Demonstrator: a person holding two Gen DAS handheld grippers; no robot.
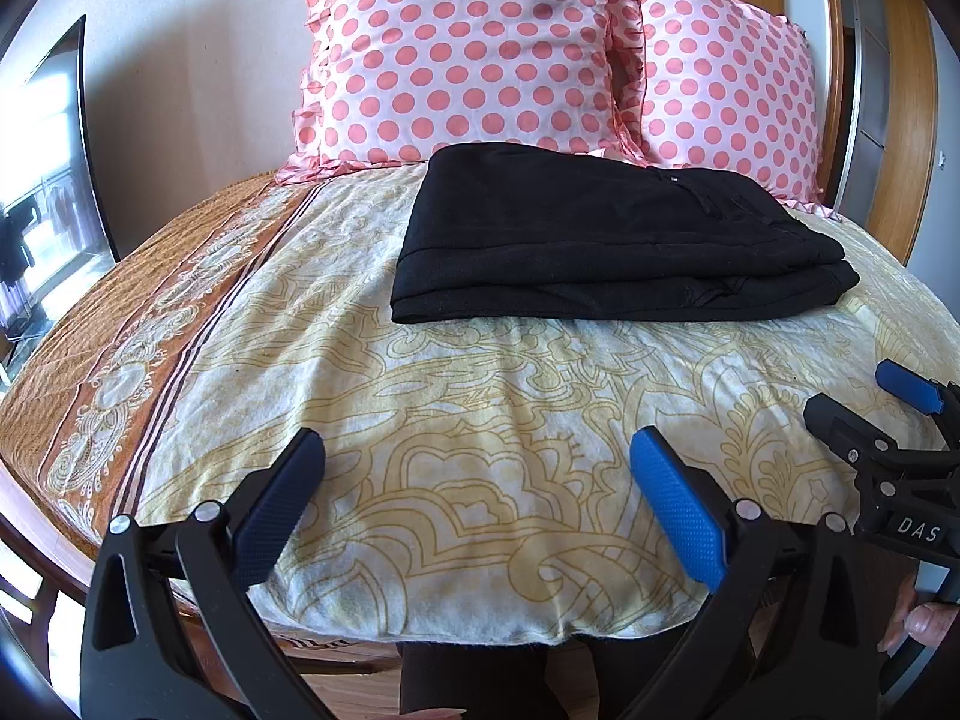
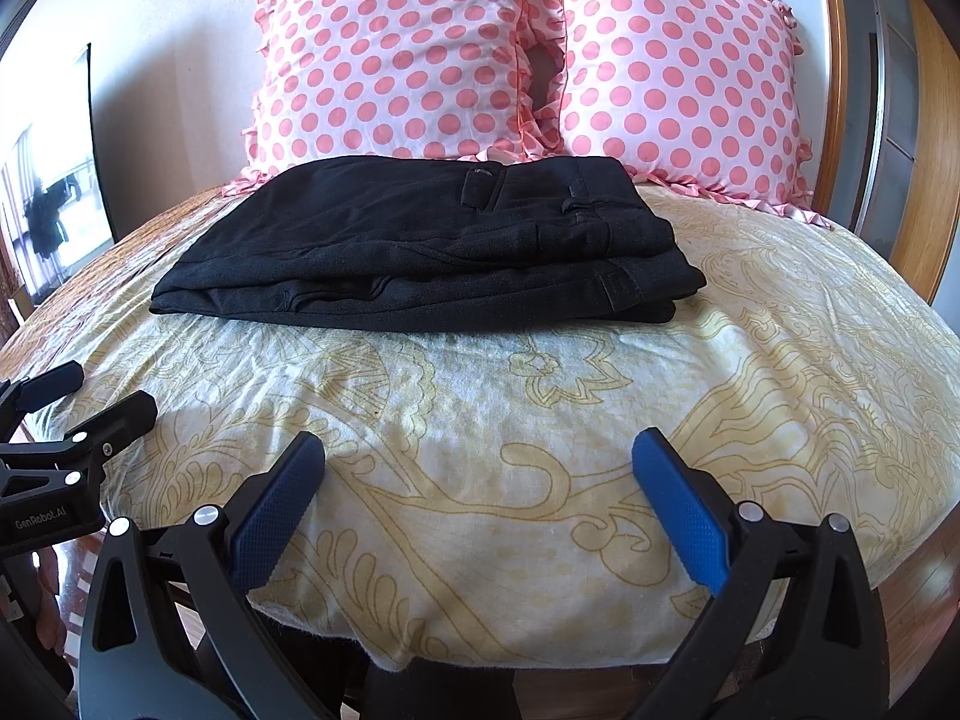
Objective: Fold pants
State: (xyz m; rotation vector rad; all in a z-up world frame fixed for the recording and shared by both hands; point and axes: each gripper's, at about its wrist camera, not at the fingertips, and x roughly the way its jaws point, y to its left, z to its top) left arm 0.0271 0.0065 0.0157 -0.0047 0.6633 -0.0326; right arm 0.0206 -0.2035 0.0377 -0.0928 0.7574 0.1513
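Pants (image 1: 618, 234), black, lie folded into a flat stack on the bed, on the cream patterned bedspread (image 1: 480, 408); from the right wrist camera I see the same stack (image 2: 432, 252) with the waistband and a belt loop turned toward the right. The far edge of the stack sits just in front of two pink polka-dot pillows (image 1: 468, 54) that lean against the wall at the head of the bed. They stand side by side, their frilled edges touching.

My left gripper (image 1: 477, 498) is spread wide, its blue-padded fingers (image 1: 678, 504) over the near edge of the bedspread and holding nothing. It is well apart from the pants. My right gripper (image 2: 480, 498) stands the same way, jaws wide and empty, also at the near edge of the bed. Each one shows in the other's camera: the right at the right border of the left view (image 1: 888, 420), the left at the left border of the right view (image 2: 78, 414), and there too both look parted.

An orange patterned border (image 1: 126, 360) runs down the left side of the bedspread. A dark-framed mirror or screen (image 1: 48, 192) leans against the wall to the left; I cannot tell which.
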